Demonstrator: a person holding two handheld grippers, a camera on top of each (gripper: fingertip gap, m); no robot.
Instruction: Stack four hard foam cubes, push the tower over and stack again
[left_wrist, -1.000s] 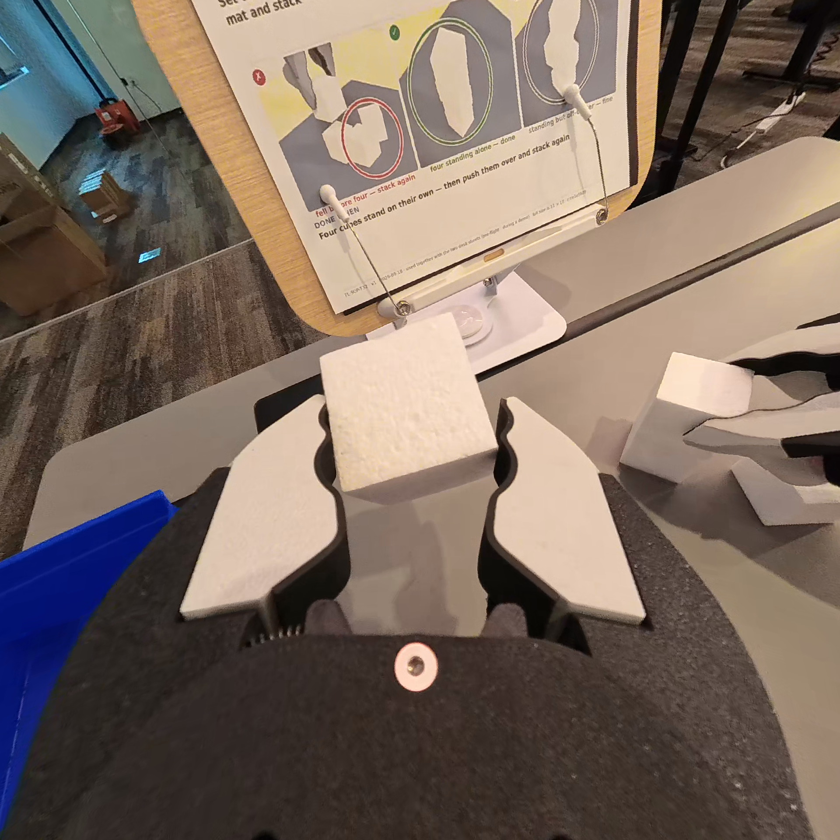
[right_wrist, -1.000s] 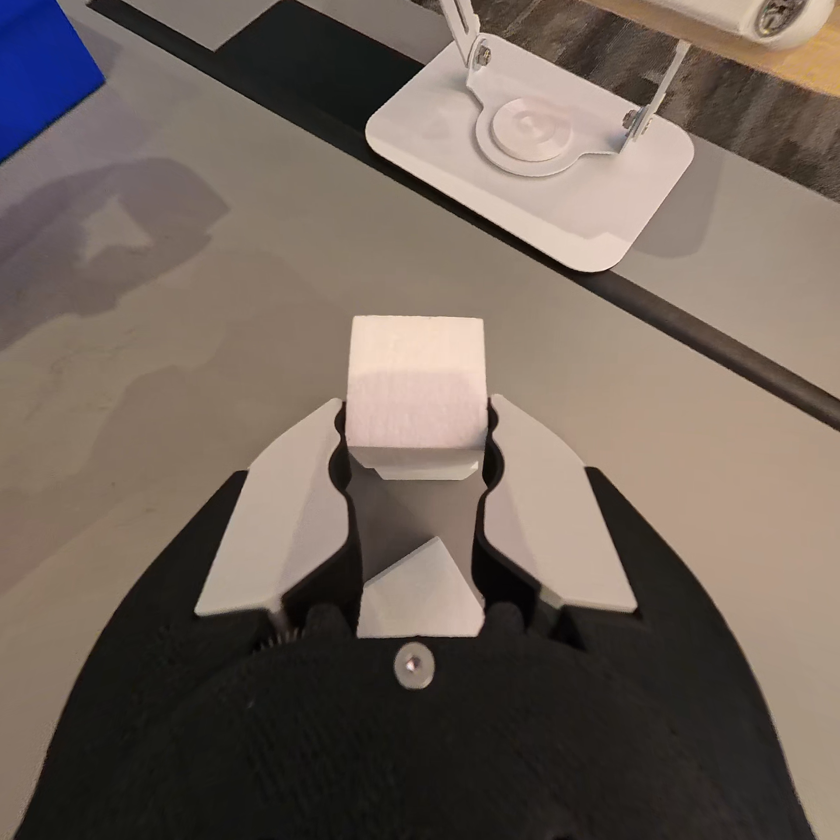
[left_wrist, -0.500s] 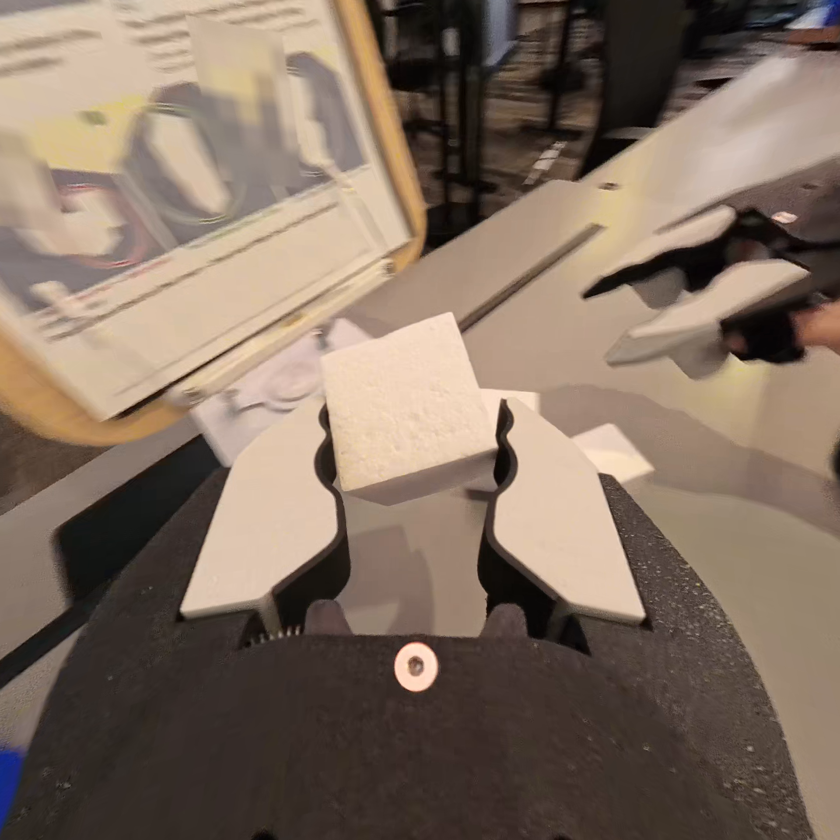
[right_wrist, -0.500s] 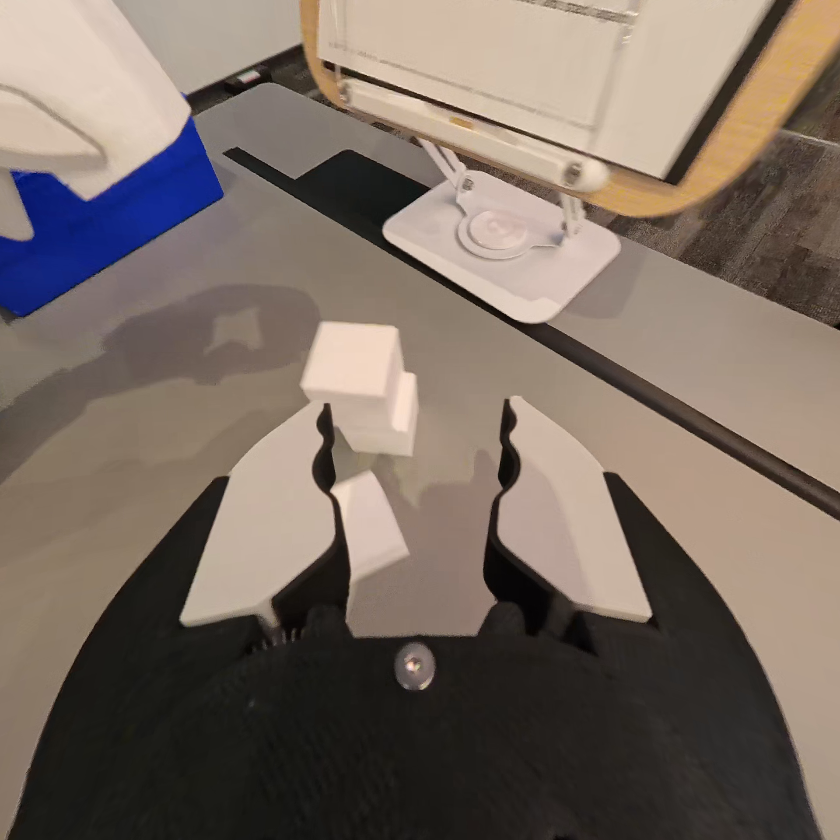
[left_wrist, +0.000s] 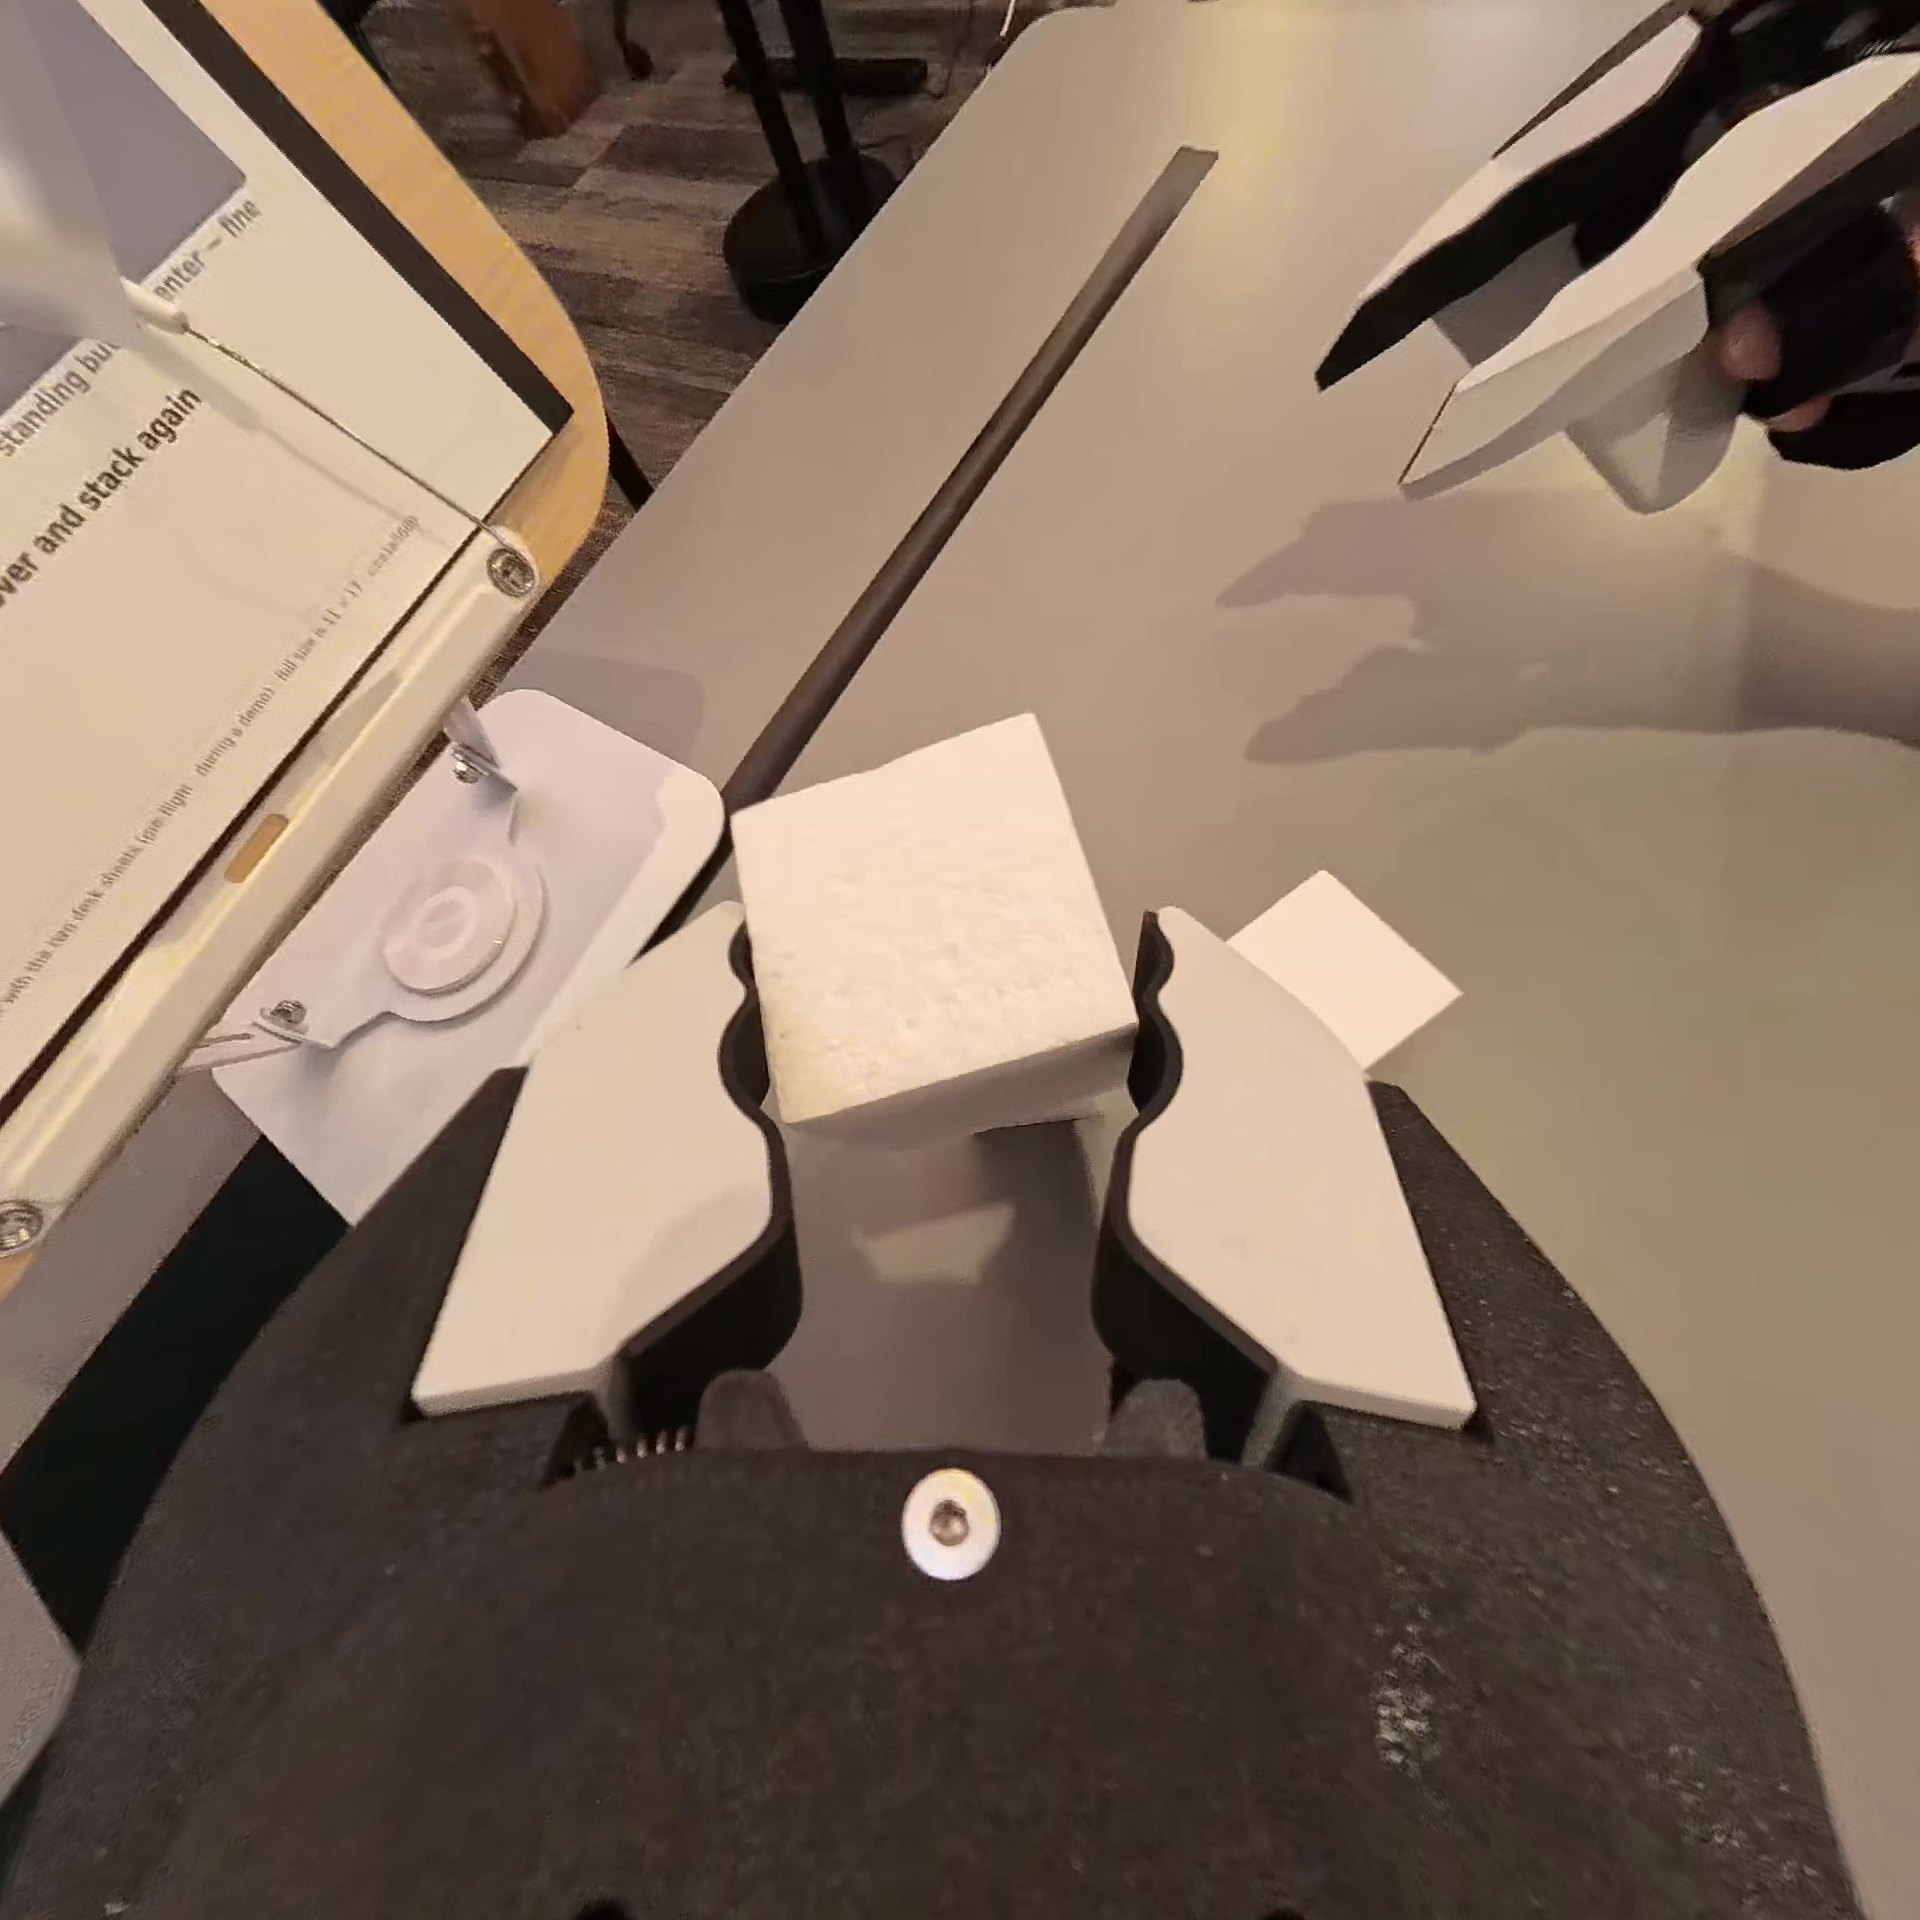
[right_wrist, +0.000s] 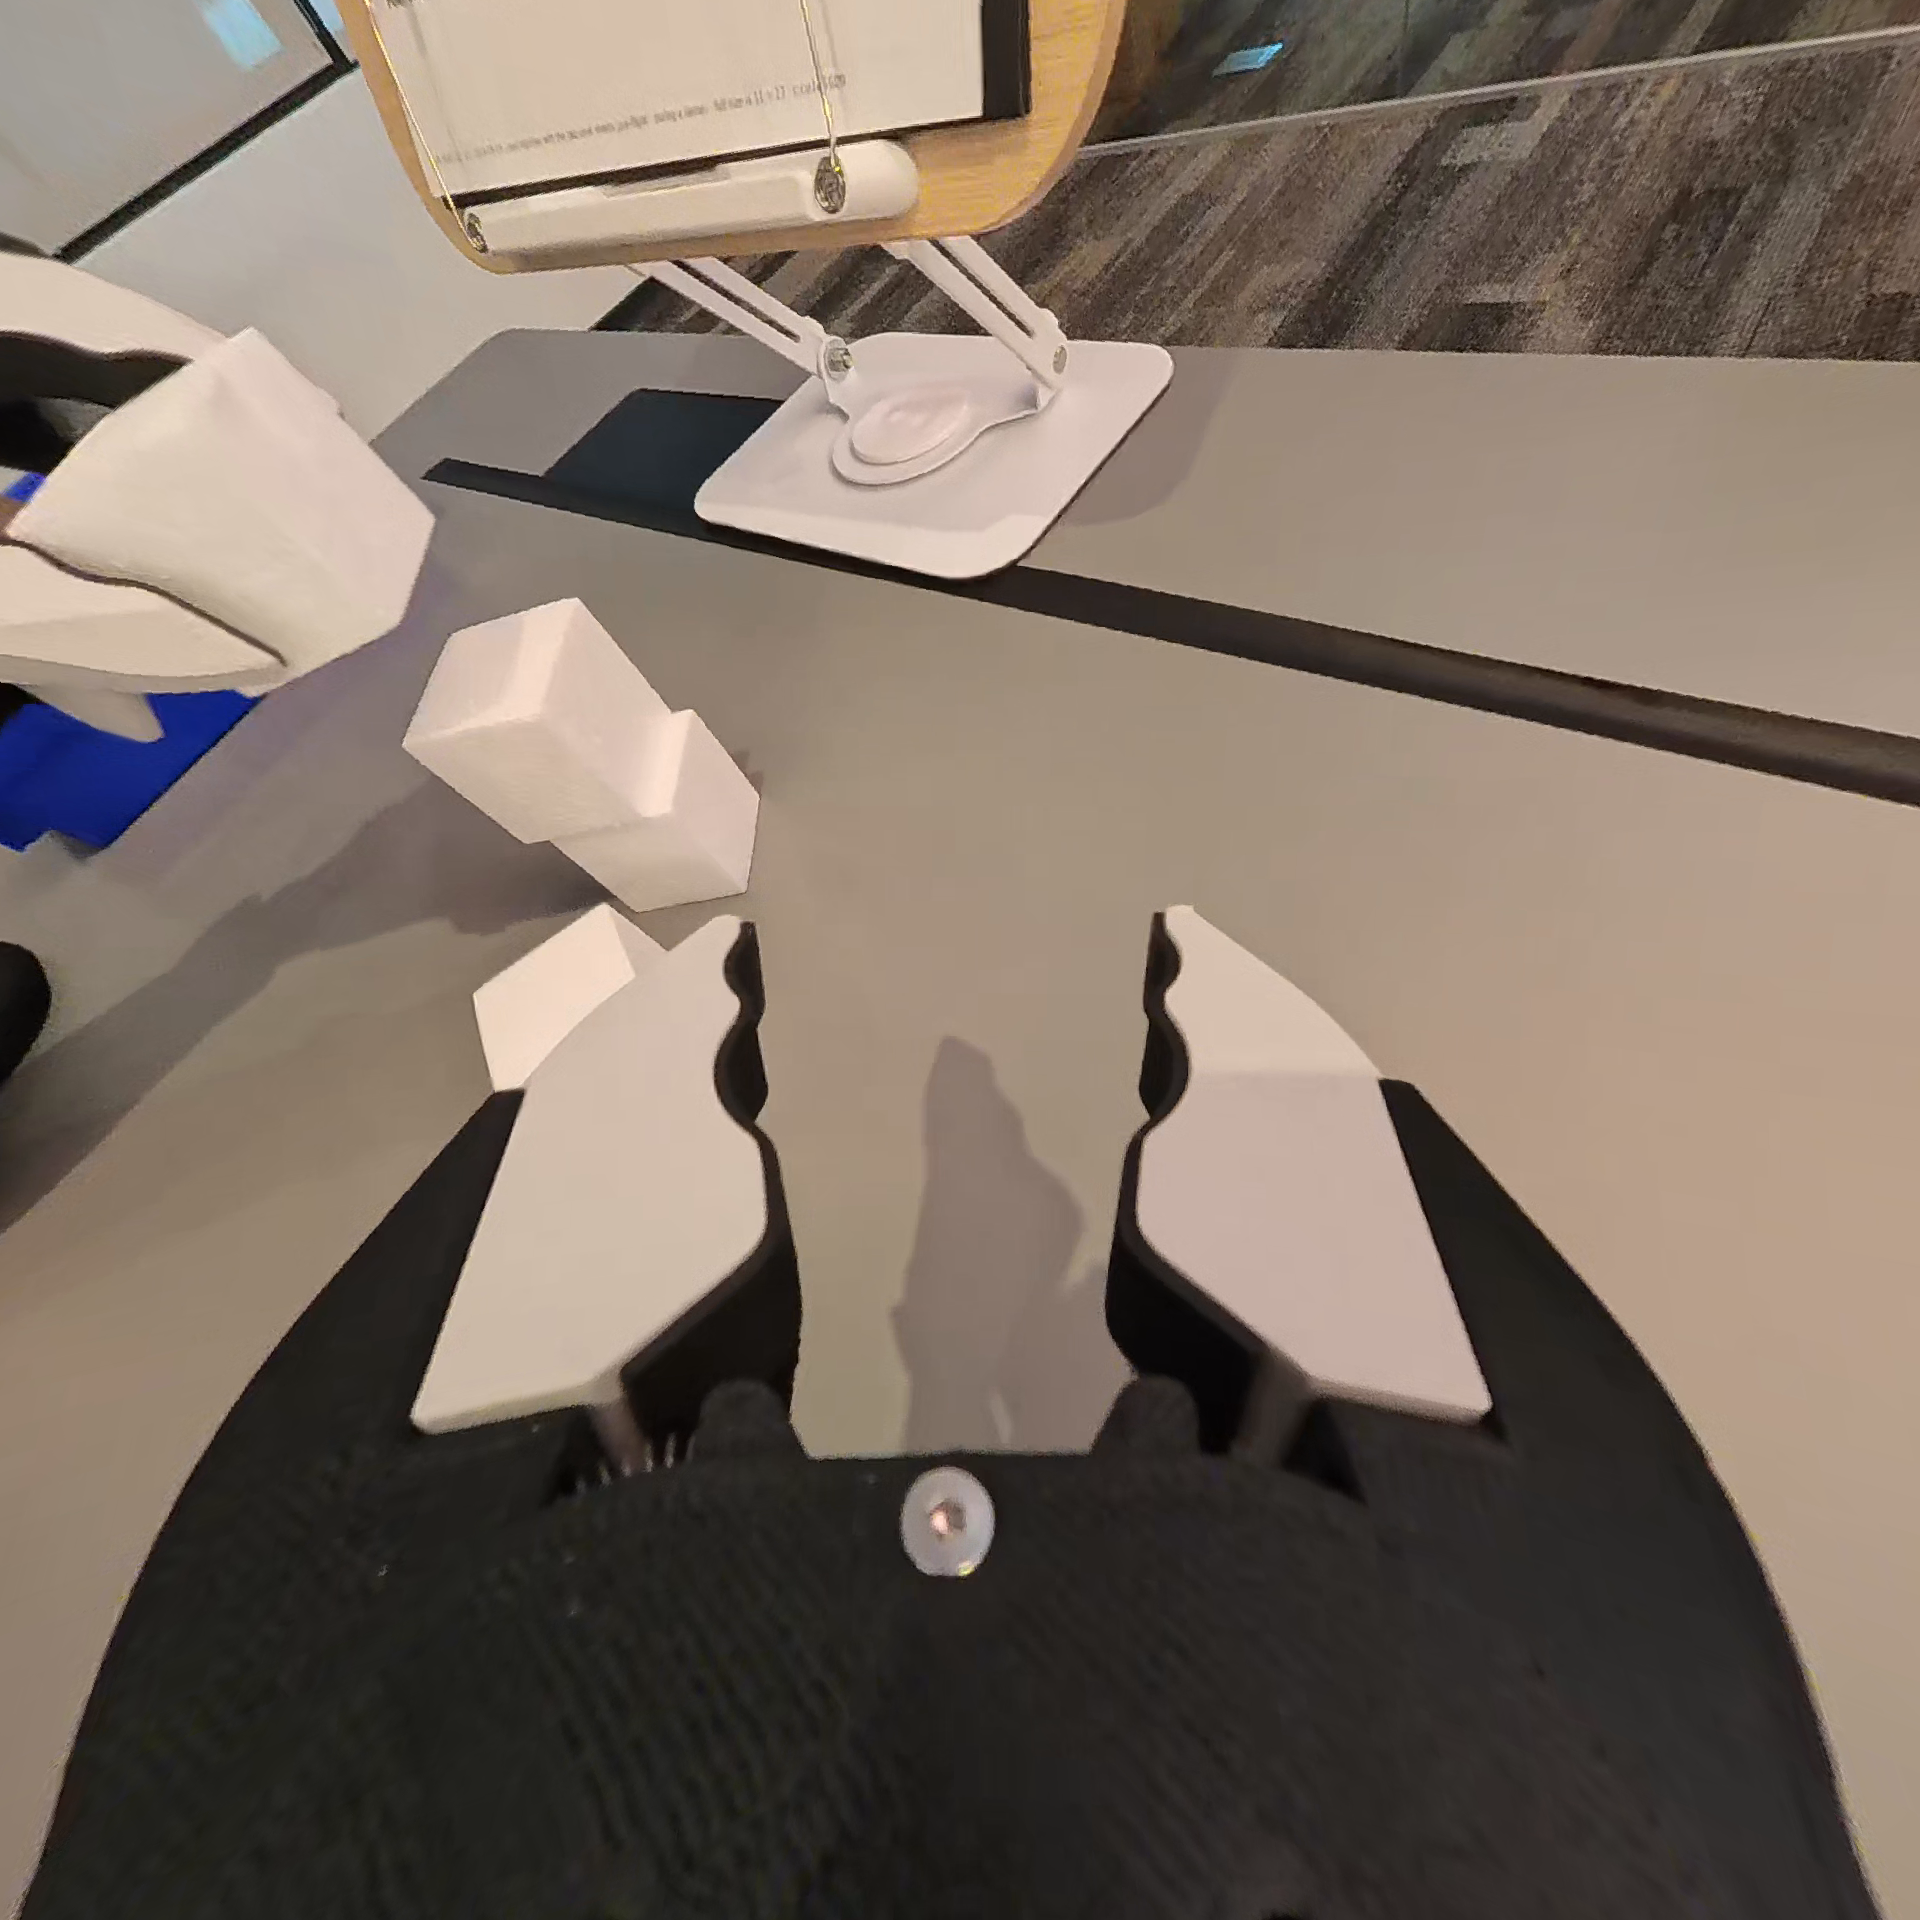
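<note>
My left gripper (left_wrist: 940, 935) is shut on a white foam cube (left_wrist: 914, 925) and holds it in the air over a two-cube stack, which it mostly hides; only a white sliver (left_wrist: 1044, 1117) shows below. In the right wrist view the stack (right_wrist: 592, 769) stands on the grey table (right_wrist: 1351, 935), its top cube offset from the lower one. Another cube (right_wrist: 551, 992) lies alone beside it, partly behind my finger; it also shows in the left wrist view (left_wrist: 1340, 977). My right gripper (right_wrist: 951, 997) is open and empty, raised to the right of the stack.
A wooden board with a printed sheet stands on a white stand base (right_wrist: 935, 447) at the table's far side. A dark seam (right_wrist: 1351, 644) runs across the table. A blue bin (right_wrist: 94, 769) sits at the left. The left gripper's held cube (right_wrist: 260, 488) hangs at the far left.
My right gripper has let go of its cube on top of another one and drawn back, open. My left gripper has swung right with its cube to above the stack.
</note>
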